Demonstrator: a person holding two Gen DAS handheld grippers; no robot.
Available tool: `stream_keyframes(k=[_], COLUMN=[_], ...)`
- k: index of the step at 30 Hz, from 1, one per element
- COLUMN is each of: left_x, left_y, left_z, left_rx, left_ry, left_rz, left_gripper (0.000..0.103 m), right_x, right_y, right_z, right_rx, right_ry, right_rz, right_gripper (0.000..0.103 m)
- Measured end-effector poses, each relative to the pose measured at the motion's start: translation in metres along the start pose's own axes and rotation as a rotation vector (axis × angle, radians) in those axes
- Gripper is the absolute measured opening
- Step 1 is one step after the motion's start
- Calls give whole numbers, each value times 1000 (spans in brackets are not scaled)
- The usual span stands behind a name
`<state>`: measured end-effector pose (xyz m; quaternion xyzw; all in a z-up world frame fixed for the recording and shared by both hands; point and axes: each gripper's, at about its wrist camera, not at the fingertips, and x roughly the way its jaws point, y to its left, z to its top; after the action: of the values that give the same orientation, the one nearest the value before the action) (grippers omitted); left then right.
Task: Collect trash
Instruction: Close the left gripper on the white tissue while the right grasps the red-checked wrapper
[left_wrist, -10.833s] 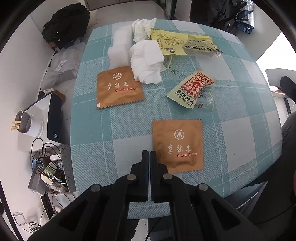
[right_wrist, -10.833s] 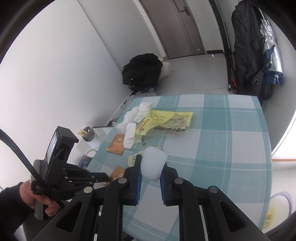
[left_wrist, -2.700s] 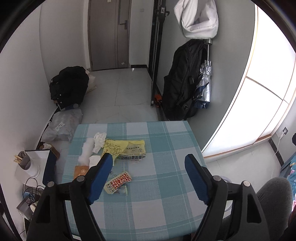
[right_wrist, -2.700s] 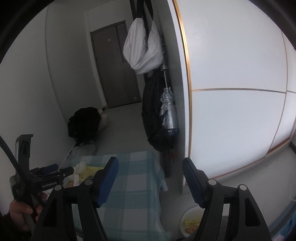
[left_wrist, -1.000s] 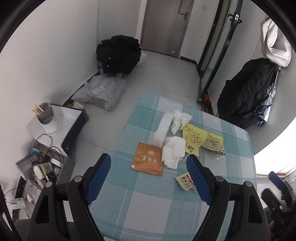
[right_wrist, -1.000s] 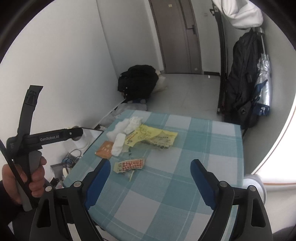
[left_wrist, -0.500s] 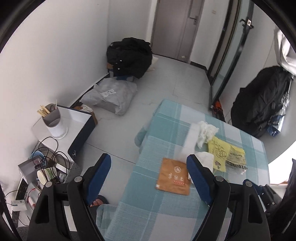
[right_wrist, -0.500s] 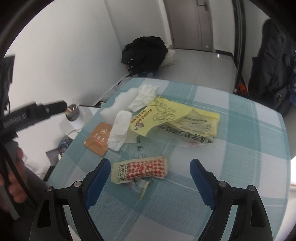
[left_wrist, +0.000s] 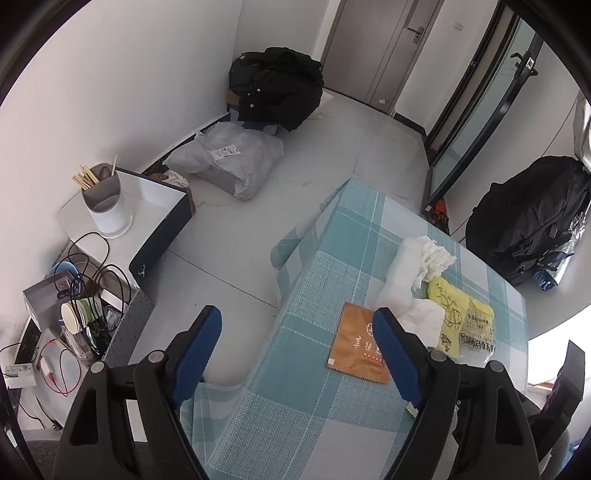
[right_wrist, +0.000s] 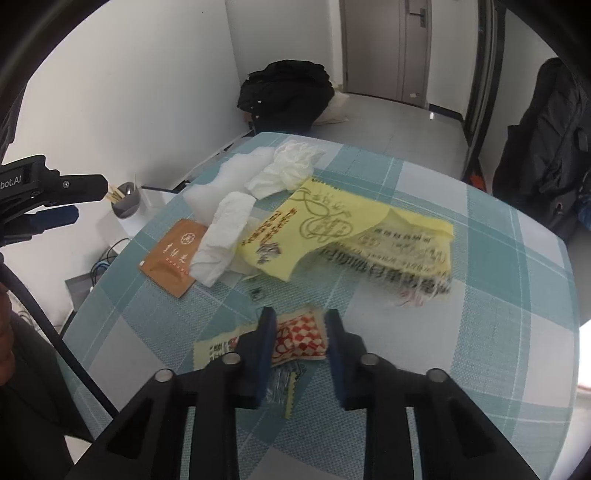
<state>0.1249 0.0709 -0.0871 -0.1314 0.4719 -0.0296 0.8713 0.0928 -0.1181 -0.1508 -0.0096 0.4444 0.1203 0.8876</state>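
Since half a second ago our right gripper (right_wrist: 300, 334) has dropped closer to the table (right_wrist: 498, 332), and its jaws have just been closing; the red-checked snack packet (right_wrist: 298, 338) is lying between them, though we cannot tell if the pads are pressing it. We are holding the left gripper (left_wrist: 297, 347) wide open and empty, angled down past the table's edge. "bot.AI" is showing on its body in the right view. The brown sachet (right_wrist: 173, 253) and yellow wrapper (right_wrist: 314, 232) are carrying writing we cannot read.

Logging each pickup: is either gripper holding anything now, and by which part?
The right gripper, jaws just closing, has the red-checked end of the snack packet between its pads; a firm grip cannot be told. The left gripper is open, holding nothing.
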Motion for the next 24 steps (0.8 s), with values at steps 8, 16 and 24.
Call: stream_keyframes(k=[8, 16, 24], left_x=[4, 1, 5], left_y=[5, 1, -8], left_z=[-2, -4, -11], left_rx=[-35, 0, 27], left_ry=[29, 19, 42], left_rz=[-6, 7, -22], left_gripper=[81, 81, 81], right_x=[-8, -39, -61], right_y=[-2, -16, -30], right_z=[-3, -3, -13], right_rx=[7, 96, 151], right_ry=[-10, -29, -47], right_rz=[13, 63, 101], right_gripper=[10, 0, 0])
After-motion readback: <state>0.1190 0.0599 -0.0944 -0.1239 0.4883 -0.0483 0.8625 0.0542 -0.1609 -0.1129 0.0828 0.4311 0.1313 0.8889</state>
